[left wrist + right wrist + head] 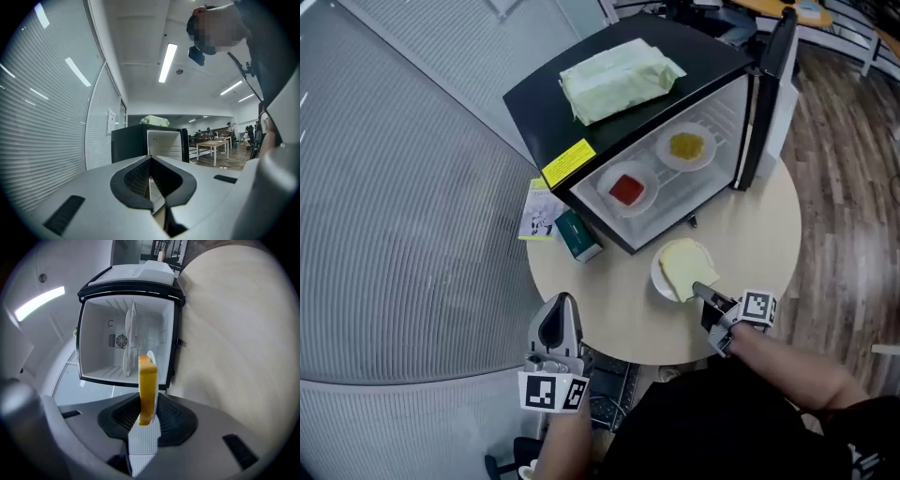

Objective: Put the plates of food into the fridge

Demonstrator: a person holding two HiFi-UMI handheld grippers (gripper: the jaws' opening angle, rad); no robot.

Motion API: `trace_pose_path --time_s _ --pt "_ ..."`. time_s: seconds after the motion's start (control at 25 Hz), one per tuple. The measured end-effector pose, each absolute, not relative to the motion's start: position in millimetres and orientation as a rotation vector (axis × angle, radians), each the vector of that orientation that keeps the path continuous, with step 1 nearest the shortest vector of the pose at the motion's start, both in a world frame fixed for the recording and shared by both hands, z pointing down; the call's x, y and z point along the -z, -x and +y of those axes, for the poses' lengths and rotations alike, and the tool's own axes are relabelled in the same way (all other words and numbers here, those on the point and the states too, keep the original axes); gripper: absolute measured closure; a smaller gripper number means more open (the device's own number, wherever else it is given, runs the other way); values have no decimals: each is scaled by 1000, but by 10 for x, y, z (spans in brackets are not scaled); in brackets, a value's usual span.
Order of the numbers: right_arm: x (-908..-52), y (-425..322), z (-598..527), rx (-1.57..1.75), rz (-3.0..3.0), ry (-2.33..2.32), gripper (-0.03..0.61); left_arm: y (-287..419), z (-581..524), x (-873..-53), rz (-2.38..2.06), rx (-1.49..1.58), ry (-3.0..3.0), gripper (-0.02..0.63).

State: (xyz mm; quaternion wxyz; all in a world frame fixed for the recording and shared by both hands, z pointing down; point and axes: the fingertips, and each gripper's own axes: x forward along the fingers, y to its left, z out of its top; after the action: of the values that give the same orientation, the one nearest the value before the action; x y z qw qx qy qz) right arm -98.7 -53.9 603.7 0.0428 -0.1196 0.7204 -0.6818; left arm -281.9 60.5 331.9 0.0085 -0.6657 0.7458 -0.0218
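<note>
We have the right gripper [705, 294] clamped on the plate of bread [677, 270] over the counter [609, 300], just before the open fridge [544, 103]; left gripper [562, 302] closed narrow, empty.

No wording can be read with certainty in any view. A yellow label [568, 163] with dark print sits at the front corner of the fridge [544, 103] top, and a printed leaflet [541, 213] lies on the surface [619, 300] beside the fridge; the print on both is too small to make out. The left cube [553, 392] and right cube [757, 307] carry only black-and-white square patterns, and a small mark [110, 323] resembling a letter C stands on the fridge's inner back wall.
</note>
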Motion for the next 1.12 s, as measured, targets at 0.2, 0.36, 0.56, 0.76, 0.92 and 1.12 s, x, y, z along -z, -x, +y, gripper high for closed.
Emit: trace_pose_path --time_s 0.2,0.36,0.56,0.76,0.92,1.12 --pt "-6052 1065 -814 2094 2211 370 471 2869 470 -3358 2374 76 2050 609" --pt "-6054 1129 -1007 2114 2200 374 471 2887 372 -3377 2400 90 2035 609" --pt "-6082 1218 -1199 2121 2212 374 471 2914 312 -3394 2422 119 2014 609" --pt "-6125 1331 -1341 2135 2207 358 471 2938 316 -3459 2469 141 1976 609" --pt "-6146 1417 -1428 2148 2191 343 471 2951 339 -3508 2501 159 1951 609" --pt "-6200 1510 -1531 2167 2199 331 471 2994 381 -3595 2549 178 1927 609"
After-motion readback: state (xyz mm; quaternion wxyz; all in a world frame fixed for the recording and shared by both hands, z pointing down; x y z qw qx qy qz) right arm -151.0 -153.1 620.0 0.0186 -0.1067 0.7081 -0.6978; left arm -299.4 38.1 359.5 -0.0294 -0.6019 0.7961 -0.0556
